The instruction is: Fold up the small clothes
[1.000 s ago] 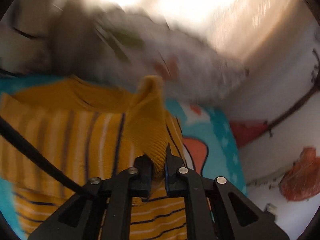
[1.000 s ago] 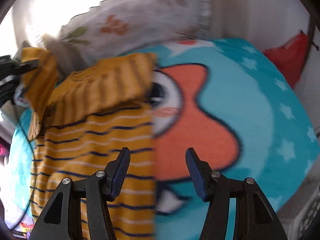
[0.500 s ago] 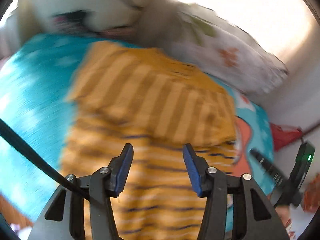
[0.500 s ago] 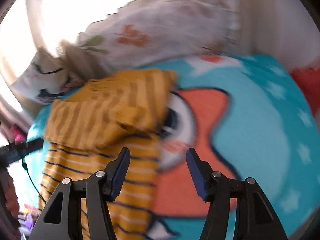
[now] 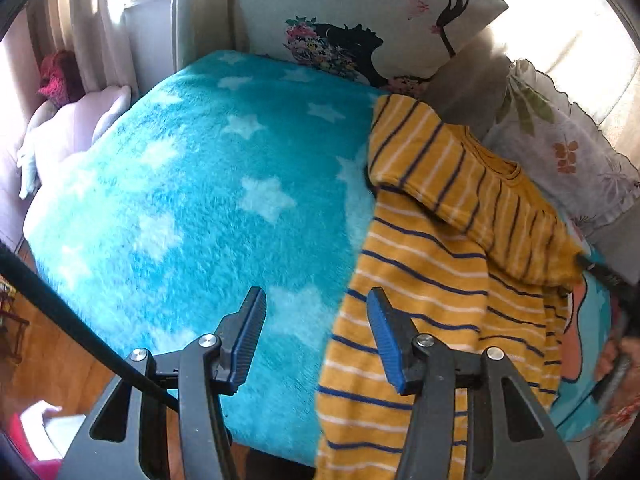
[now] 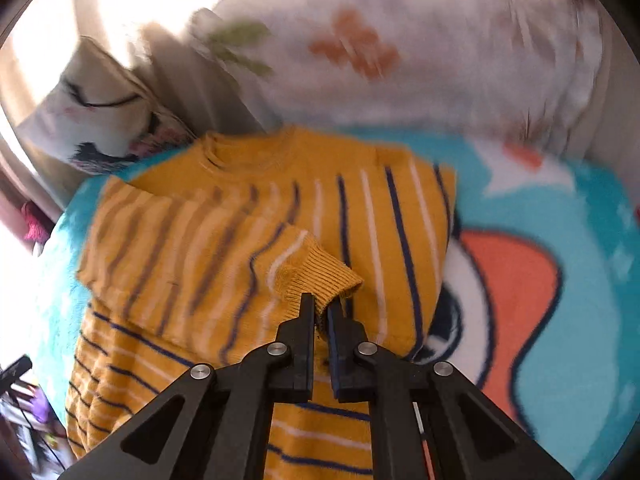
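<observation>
Lengthwise, the striped sweater (image 6: 248,240) points its collar toward the pillows (image 6: 400,60).

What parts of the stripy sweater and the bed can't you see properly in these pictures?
- Sweater hem: cut off by the bottom edge, left wrist view.
- Cuff end: hidden between the right gripper fingers, right wrist view.
- Flowered pillow: blurred by motion, right wrist view.
- Blanket under the sweater: covered in both views.
- Person's hand: cut off at the right edge, left wrist view.
</observation>
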